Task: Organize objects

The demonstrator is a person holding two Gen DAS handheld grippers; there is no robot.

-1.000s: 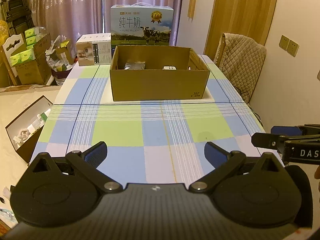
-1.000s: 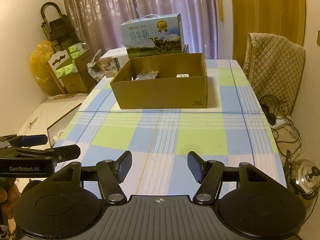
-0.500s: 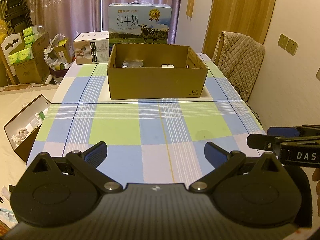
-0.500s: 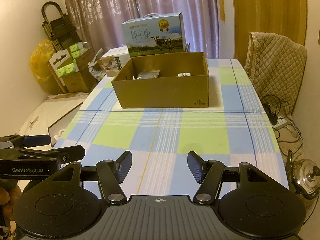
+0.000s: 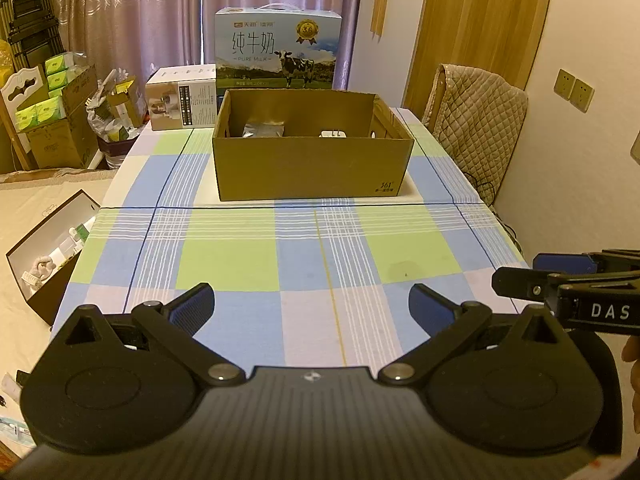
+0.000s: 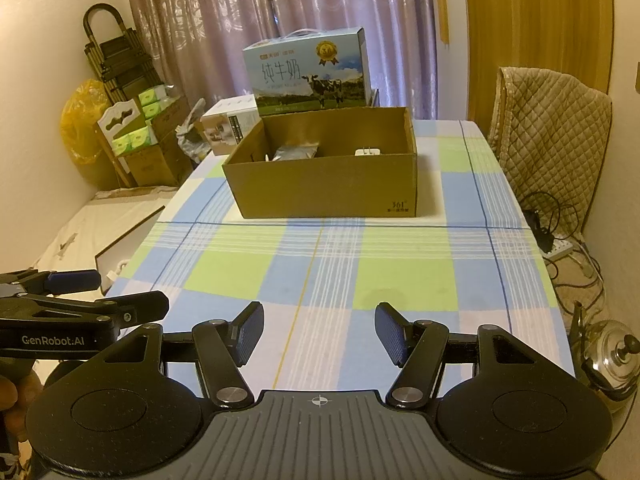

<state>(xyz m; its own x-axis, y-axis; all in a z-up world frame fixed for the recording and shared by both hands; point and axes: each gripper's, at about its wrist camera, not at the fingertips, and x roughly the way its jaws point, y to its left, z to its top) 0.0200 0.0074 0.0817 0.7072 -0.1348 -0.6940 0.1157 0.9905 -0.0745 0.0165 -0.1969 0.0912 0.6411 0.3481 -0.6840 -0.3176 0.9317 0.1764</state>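
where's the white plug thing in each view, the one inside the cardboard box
Left wrist view: the white plug sits above centre, inside the cardboard box, right of the silver pouch.
Right wrist view: the white plug is above centre, slightly right, against the box's near wall.
Shared landmark: the milk carton with a cow, standing behind the box.

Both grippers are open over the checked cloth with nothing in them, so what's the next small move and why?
Probably carry the right gripper forward to the cardboard box. Both it and the left gripper are empty, and the only loose items in view, a silver pouch and white charger, lie inside.
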